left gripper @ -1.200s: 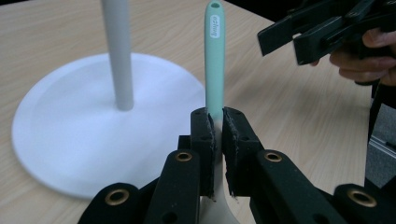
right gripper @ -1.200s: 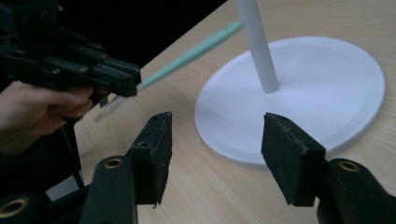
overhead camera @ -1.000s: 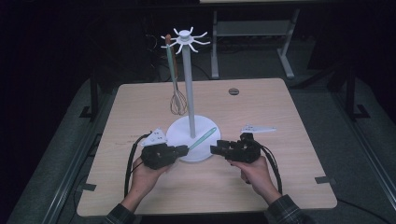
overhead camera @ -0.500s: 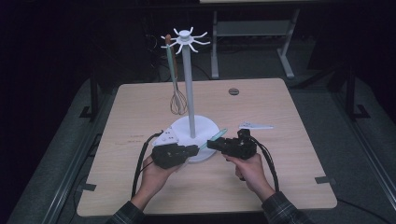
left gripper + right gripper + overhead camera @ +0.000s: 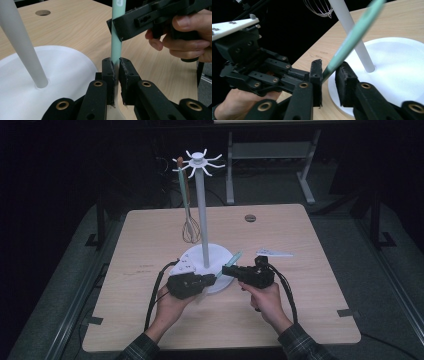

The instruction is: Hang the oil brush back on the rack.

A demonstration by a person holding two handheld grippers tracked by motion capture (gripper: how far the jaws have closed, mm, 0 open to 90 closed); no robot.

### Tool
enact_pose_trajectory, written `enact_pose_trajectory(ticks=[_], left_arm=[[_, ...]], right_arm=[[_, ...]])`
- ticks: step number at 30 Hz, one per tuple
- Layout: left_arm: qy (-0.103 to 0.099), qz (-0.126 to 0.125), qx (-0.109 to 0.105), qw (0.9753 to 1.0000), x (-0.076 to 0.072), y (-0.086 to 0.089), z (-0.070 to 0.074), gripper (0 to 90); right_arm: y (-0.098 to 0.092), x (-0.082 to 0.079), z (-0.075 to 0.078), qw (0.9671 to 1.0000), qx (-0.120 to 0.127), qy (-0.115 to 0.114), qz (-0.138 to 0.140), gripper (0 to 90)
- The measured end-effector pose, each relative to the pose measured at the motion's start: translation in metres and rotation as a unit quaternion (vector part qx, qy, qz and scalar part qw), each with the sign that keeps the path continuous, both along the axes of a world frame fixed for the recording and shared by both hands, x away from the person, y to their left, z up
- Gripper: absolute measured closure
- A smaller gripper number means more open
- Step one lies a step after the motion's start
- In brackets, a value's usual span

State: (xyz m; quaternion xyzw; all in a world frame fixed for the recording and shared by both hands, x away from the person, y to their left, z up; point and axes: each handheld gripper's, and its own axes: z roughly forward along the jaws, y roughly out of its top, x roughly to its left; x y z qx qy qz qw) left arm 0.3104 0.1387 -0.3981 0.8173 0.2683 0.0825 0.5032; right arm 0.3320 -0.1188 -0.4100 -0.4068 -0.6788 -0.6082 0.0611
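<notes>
The left gripper (image 5: 115,75) is clamped on a pale green utensil handle (image 5: 116,37) just above the counter (image 5: 300,320). The right gripper (image 5: 328,75) has its jaws slightly apart around the same handle. Beyond stands the white rack base (image 5: 220,257) with its pole (image 5: 202,220), a whisk (image 5: 190,227) hanging alongside.

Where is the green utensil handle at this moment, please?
The green utensil handle is near the middle of the high view, over the front edge of the white stand base, between the left gripper, whose jaws clamp it, and the right gripper, whose jaws straddle it.
</notes>
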Motion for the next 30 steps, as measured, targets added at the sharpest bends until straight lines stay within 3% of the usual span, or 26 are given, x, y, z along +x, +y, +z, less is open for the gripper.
enact_pose_trajectory(ticks=[4, 9, 15, 22, 30], left_arm=[[0.002, -0.003, -0.004, 1.0000, 0.002, -0.002, -0.002, 82.6], [0.006, -0.009, -0.001, 0.9999, 0.002, 0.003, 0.000, 81.2], [0.023, -0.008, 0.011, 0.9996, -0.002, 0.019, -0.003, 66.0], [0.023, -0.004, 0.036, 0.9991, -0.010, 0.042, -0.004, 51.8], [0.044, 0.009, 0.059, 0.9973, -0.017, 0.069, -0.019, 33.7]], right_arm=[[0.002, 0.001, 0.003, 0.9999, 0.012, -0.004, 0.011, 84.0], [0.007, 0.002, 0.007, 0.9997, 0.012, -0.011, 0.020, 84.4], [0.010, 0.002, 0.017, 0.9987, -0.006, -0.042, 0.030, 84.5], [0.015, 0.003, 0.034, 0.9957, -0.017, -0.068, 0.060, 84.5], [0.021, 0.008, 0.055, 0.9921, -0.016, -0.094, 0.082, 84.5]])
